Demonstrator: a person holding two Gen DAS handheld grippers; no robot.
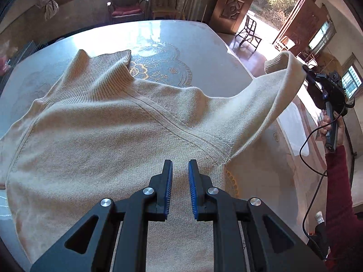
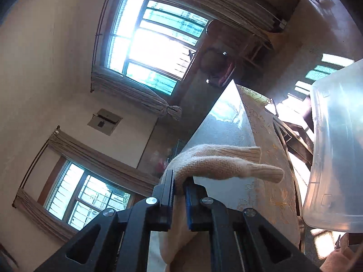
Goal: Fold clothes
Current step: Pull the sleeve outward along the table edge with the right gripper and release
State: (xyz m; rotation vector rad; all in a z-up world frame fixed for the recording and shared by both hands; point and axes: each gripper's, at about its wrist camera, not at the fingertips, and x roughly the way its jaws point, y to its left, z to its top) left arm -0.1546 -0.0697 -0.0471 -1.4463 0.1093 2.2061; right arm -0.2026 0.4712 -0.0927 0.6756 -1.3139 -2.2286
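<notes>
Beige sweater [image 1: 102,136] body fills left view only.

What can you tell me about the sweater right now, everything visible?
The sweater is a cream, fine-knit turtleneck with a ribbed collar, ribbed cuffs and raglan seams. Its body lies spread on the table, collar pointing away. One sleeve is lifted off the table, pinched near its cuff by the right gripper, the cuff drooping past the fingers. The left gripper hovers over the body, its fingers slightly apart, gripping nothing.

Black tongs [image 1: 180,170] with blue ribbed pads and silver screws; dark red sleeve [image 1: 338,181], trailing black cable [image 1: 305,145].
</notes>
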